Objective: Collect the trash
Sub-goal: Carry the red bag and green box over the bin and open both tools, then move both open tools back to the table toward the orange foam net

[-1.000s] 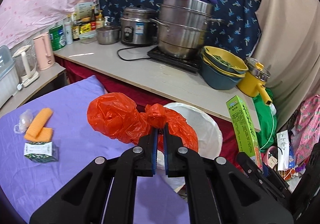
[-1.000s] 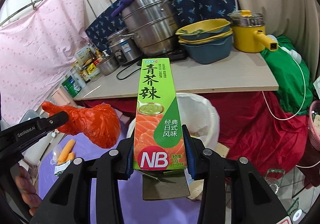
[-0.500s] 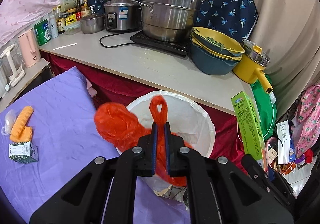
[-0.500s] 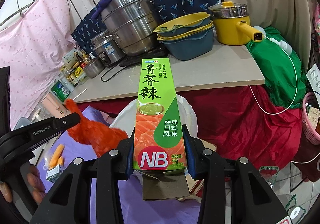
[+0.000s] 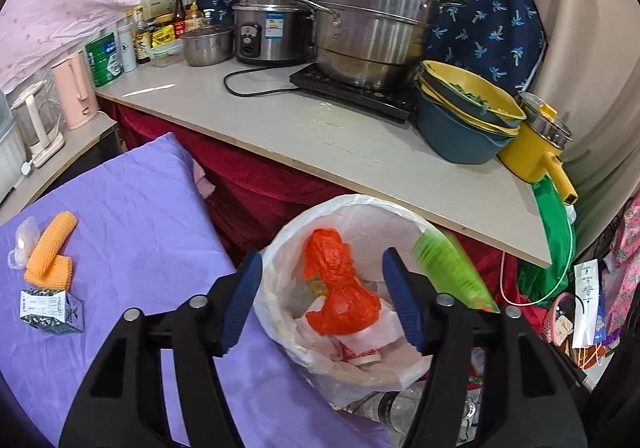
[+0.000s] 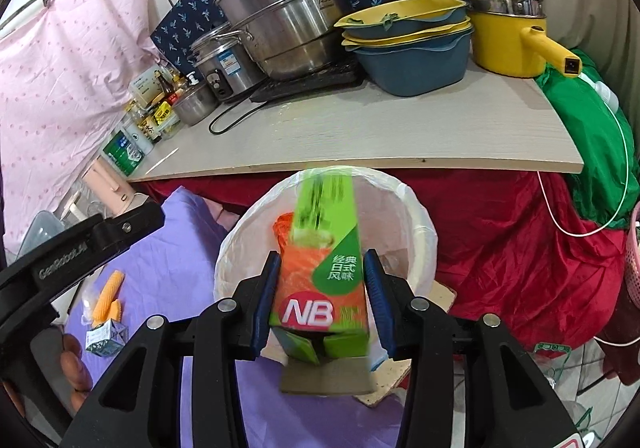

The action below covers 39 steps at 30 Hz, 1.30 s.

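The left gripper (image 5: pixel 322 298) is seen with its jaws opening wide over the bin (image 5: pixel 280 244), lower centre of its own view, and nothing is pressed between the pads. The orange plastic bag (image 5: pixel 340 288) lies inside the bin, resting on pale wrappers; it is judged light, soft and crumpled, best pinched at its knotted neck were it ever lifted again.

In the right wrist view, centre low, the right gripper (image 6: pixel 320 298) is shown with its jaws just opening around the green carton (image 6: pixel 324 276). The carton is blurred and tilted forward towards the bin mouth, so it is judged to be slipping free rather than firmly gripped. A light, stiff, smooth-sided box of that kind is best taken across its narrow faces near the bottom.

Left on the purple cloth (image 5: pixel 132 232), at the left edge of the left view, are orange foam netting (image 5: pixel 50 252), springy and easily squashed, and a small printed box (image 5: pixel 52 310), rigid and easy to grasp by its flat sides.
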### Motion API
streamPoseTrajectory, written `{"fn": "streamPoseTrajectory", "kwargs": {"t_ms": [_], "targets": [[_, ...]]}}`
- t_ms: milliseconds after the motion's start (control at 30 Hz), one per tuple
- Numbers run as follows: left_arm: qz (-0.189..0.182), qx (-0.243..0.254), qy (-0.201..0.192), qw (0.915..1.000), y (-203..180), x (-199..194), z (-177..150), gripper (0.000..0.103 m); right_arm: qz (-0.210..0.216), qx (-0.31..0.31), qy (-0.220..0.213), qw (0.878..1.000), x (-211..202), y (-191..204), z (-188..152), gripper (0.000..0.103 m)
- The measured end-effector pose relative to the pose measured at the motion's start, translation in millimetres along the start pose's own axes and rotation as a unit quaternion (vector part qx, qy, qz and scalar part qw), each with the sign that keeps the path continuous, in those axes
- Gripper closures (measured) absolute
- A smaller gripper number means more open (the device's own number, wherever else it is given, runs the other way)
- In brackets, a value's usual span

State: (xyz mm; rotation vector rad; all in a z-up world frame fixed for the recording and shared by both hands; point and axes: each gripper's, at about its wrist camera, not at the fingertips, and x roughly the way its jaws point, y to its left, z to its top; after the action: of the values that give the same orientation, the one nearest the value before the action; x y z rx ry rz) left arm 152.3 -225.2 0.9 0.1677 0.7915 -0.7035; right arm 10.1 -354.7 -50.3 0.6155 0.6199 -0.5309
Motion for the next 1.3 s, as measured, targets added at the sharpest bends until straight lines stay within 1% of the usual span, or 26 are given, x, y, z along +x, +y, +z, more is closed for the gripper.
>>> {"fn": "streamPoseTrajectory", "kwargs": {"t_ms": [100,200,233,467,567,767,833,1167,1300], "targets": [[0.016,-0.003,-0.004,0.9999,10,-2,-2,0.033,-0.001,-0.006,0.008,1.0,11,6,2,0.061],[0.027,-0.005,-0.005,0.9996,22,-5,-5,0.032,0.006,-0.002,0.011,1.0,14,11,1,0.059],[0.032,-0.006,-0.005,0.9995,26,-6,-6,0.032,0.006,-0.003,0.011,1.0,14,13,1,0.058],[0.057,-0.031,-0.005,0.9979,63,-18,-19,0.028,0.02,-0.018,0.013,1.0,12,38,-6,0.052],[0.069,-0.041,-0.005,0.9968,81,-25,-25,0.027,0.028,-0.026,0.015,0.999,11,52,-11,0.048],[0.094,-0.073,-0.006,0.9928,126,-42,-39,0.025,0.051,-0.049,0.029,0.997,13,88,-26,0.047],[0.104,-0.085,-0.007,0.9909,142,-49,-44,0.022,0.059,-0.058,0.035,0.996,14,101,-33,0.047],[0.147,-0.135,-0.008,0.9799,221,-81,-69,0.022,0.093,-0.105,0.06,0.988,19,171,-64,0.047],[0.164,-0.155,-0.007,0.9741,255,-92,-82,0.022,0.105,-0.126,0.067,0.984,22,200,-74,0.047]]}}
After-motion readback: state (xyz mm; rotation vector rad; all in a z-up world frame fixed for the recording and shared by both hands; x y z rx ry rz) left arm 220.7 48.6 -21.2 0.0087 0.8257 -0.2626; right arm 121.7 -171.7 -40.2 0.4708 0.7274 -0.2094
